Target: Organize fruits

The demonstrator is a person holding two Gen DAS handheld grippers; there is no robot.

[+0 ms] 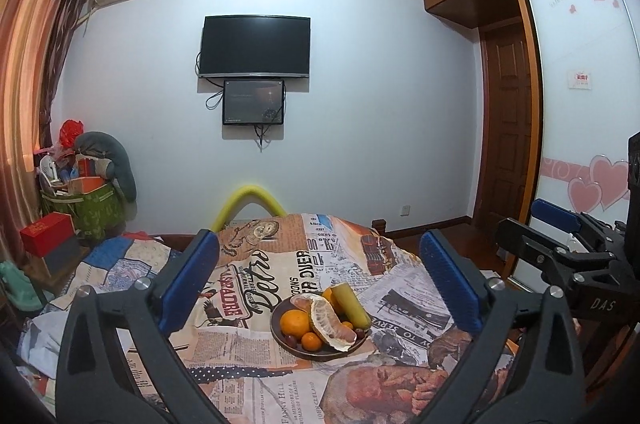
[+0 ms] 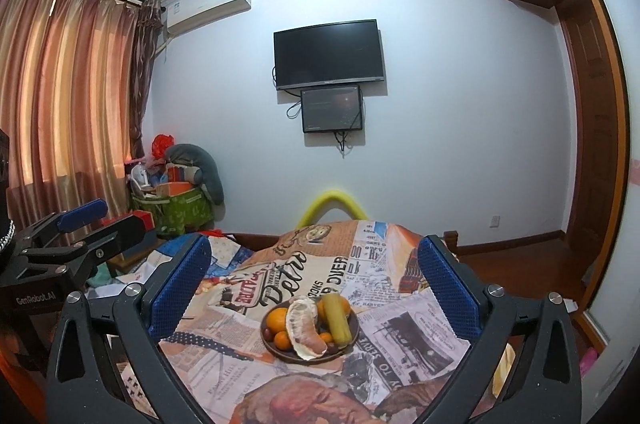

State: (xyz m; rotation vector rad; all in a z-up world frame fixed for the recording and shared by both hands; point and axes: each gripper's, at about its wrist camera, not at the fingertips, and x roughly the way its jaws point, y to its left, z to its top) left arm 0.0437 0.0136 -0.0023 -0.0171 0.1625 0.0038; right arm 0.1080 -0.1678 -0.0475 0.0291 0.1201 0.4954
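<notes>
A brown plate (image 1: 280,338) sits on a table under a newspaper-print cloth (image 1: 256,384). On it lie a large orange (image 1: 295,322), a small orange (image 1: 311,341), peeled pomelo segments (image 1: 330,326), a yellow-green banana (image 1: 352,304) and dark grapes (image 1: 289,340). The plate also shows in the right wrist view (image 2: 354,324), with the pomelo (image 2: 306,328) and banana (image 2: 338,320). My left gripper (image 1: 320,288) is open, above and short of the plate. My right gripper (image 2: 316,292) is open too, likewise held back from the plate. Both are empty.
The right gripper shows at the right edge of the left view (image 1: 560,248); the left gripper shows at the left edge of the right view (image 2: 72,240). A yellow foam loop (image 1: 250,201) stands behind the table. Boxes and bags (image 1: 80,207) pile by the curtain.
</notes>
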